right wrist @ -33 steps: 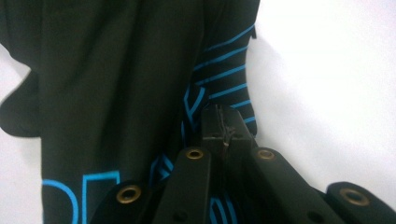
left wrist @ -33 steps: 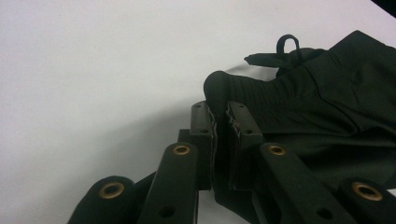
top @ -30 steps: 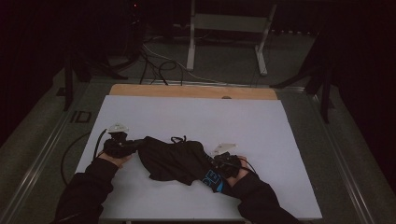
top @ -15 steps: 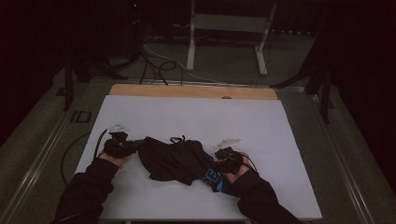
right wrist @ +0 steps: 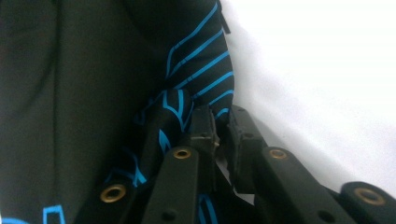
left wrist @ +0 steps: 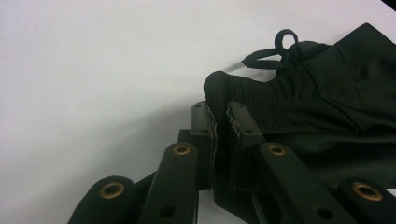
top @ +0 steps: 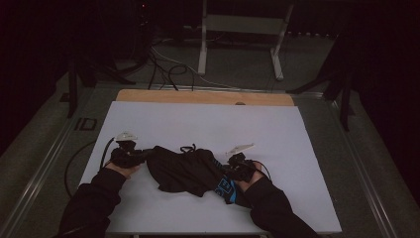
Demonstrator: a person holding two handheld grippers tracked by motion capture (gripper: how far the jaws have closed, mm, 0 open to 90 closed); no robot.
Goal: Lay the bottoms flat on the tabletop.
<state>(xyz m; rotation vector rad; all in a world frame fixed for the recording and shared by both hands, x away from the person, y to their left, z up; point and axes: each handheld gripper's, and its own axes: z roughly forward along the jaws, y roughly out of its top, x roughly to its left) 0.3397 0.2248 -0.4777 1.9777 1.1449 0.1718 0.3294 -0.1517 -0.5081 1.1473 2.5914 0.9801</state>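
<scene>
One black garment lies crumpled on the white table top, toward the near edge, at about 6 o'clock from the sheet's middle. It looks like a pair of shorts – a ribbed waistband and a looped drawstring show in the left gripper view, and bright blue stripes run across the cloth in the right gripper view.

At the garment's 9 o'clock end the left gripper has its jaws pressed together on a fold of the waistband; in the left gripper view the cloth rises from between the two pads. At the garment's 4 o'clock corner sits the right gripper, beside the blue-printed patch. Its jaws have just been closing, and in the right gripper view they stand nearly together with the striped hem caught between them – pinching the cloth.

Both grippers rest low on the table, each in a hand coming out of a dark sleeve from the near side. A cable loops off the table's left edge. Beyond the white sheet a strip of bare wood shows at 12 o'clock, and farther back on the dim floor stand a pale metal frame and a tangle of wires.
</scene>
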